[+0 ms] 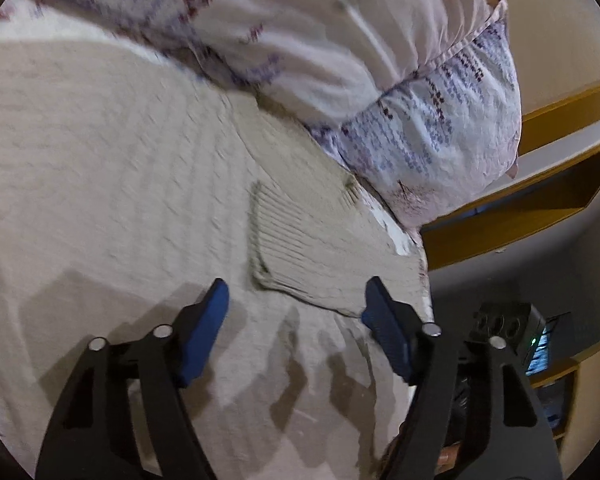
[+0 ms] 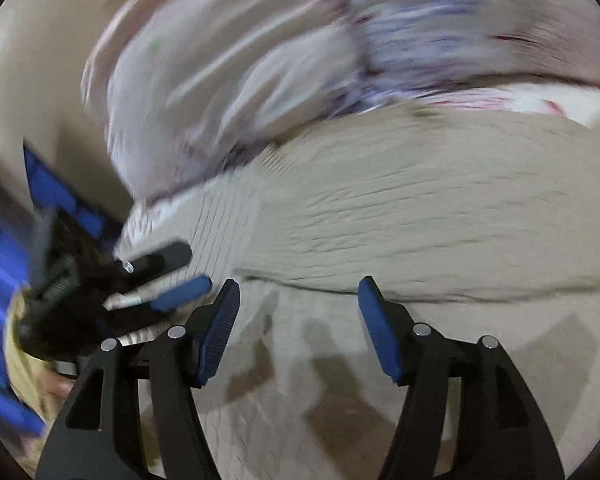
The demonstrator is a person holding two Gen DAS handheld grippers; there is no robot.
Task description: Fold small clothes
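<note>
Two grippers spread wide, empty: left gripper (image 1: 296, 304), right gripper (image 2: 298, 300). Beige knit garment (image 1: 312, 248) flat on bed cover (image 1: 100, 160), near patterned pillow (image 1: 432, 132). No readable writing. Right view motion-blurred.

1 beige knit garment (image 1: 308, 248), 2 patterned pillows (image 1: 432, 132), 1 beige bedspread (image 1: 100, 160), 2 grippers (image 1: 296, 300), both with jaws apart.
</note>
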